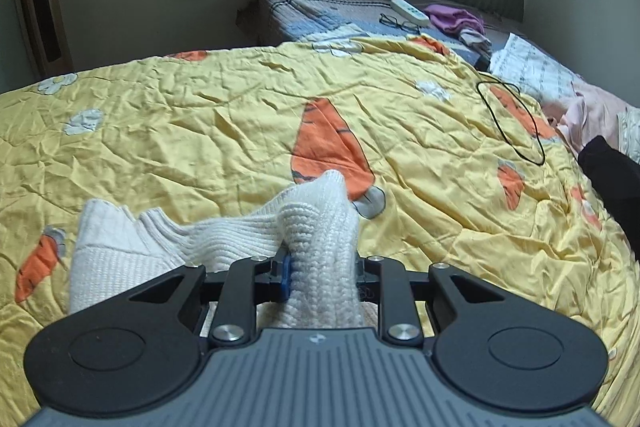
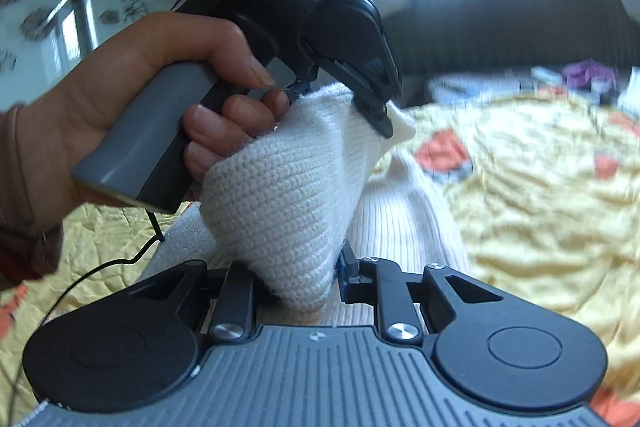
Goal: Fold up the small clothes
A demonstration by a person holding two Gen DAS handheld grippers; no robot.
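Note:
A small white knitted garment [image 1: 224, 239] lies partly on the yellow carrot-print quilt [image 1: 200, 131]. My left gripper [image 1: 320, 267] is shut on one bunched end of it and holds that end above the quilt. My right gripper [image 2: 300, 279] is shut on another part of the same white knit [image 2: 280, 187]. In the right wrist view the left gripper [image 2: 376, 111] and the hand holding it are close in front, with the knit stretched between the two grippers. The fingertips of both are hidden by the fabric.
A thin black cord loop [image 1: 516, 123] lies on the quilt at the right. Glasses [image 1: 400, 23], a white remote [image 1: 408, 11] and purple cloth [image 1: 456, 19] lie at the far end. Pink clothes [image 1: 592, 115] are piled at the right edge. A black cable [image 2: 80, 275] trails from the left gripper.

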